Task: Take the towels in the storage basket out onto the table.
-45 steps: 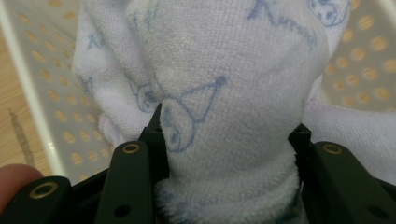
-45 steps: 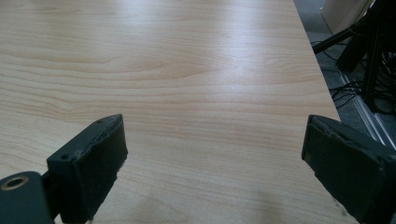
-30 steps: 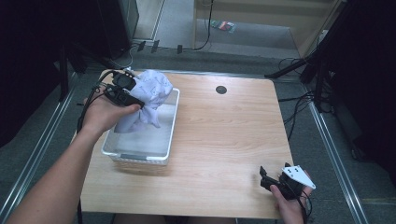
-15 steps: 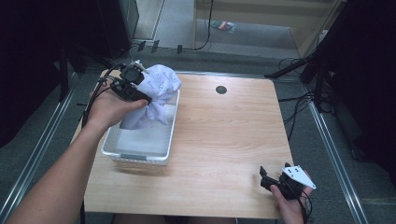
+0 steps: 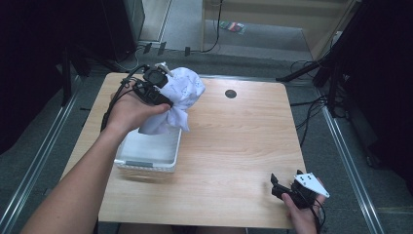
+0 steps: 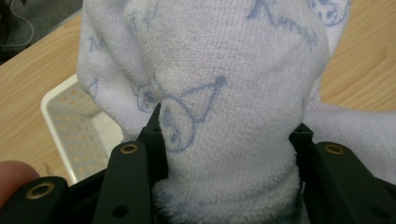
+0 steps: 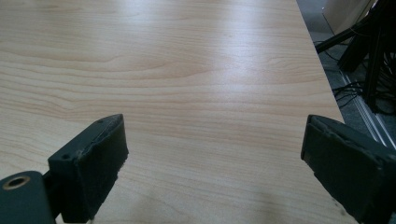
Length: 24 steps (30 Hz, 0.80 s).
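Note:
A pale lilac printed towel hangs bunched above the far end of a white perforated basket at the table's left. My left gripper is shut on the towel, holding it lifted over the basket. In the left gripper view the towel bulges between both black jaws, with the basket's corner below at the left. My right gripper rests near the table's front right corner, open, with bare wood between its pads.
The wooden table has a round black cable hole at its far middle. Cables and dark stands lie on the floor beyond the table's right and far edges.
My left gripper has lifted the towel up out of the basket and carried it toward the far right. The right gripper has stayed put.

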Tool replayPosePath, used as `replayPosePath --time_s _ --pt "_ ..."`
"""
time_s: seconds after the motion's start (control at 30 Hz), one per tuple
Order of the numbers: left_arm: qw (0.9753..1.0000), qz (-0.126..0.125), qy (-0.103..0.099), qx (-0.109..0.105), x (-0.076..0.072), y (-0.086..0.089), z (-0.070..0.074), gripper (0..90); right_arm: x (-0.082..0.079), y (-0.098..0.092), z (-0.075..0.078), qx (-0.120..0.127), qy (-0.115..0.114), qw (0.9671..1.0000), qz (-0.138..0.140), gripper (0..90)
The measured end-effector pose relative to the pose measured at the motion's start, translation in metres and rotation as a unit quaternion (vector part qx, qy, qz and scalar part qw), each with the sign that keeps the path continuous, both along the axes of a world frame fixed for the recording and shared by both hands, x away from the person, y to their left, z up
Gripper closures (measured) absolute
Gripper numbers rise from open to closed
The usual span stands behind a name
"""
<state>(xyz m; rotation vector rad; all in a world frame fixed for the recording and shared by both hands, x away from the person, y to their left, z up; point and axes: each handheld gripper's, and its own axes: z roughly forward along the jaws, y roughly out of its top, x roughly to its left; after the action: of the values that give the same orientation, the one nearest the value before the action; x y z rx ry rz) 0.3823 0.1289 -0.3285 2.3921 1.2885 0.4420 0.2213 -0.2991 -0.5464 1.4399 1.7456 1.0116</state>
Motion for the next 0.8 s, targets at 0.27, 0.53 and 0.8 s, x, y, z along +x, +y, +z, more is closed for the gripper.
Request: replayPosePath --time_s 0.27,0.53,0.8 --pt "0.9997 -0.024 0.001 0.002 0.002 -0.038 -0.002 50.8 0.000 0.000 0.000 -0.001 -0.001 1.0000 0.002 7.0" --pt "0.9987 -0.051 -0.005 0.004 0.002 -0.079 -0.004 50.7 0.000 0.000 0.000 0.001 -0.001 1.0000 0.004 7.0" --pt "0.9976 -0.070 0.000 0.000 0.002 -0.110 -0.014 50.5 0.000 -0.001 0.000 0.006 0.000 1.0000 0.007 7.1"
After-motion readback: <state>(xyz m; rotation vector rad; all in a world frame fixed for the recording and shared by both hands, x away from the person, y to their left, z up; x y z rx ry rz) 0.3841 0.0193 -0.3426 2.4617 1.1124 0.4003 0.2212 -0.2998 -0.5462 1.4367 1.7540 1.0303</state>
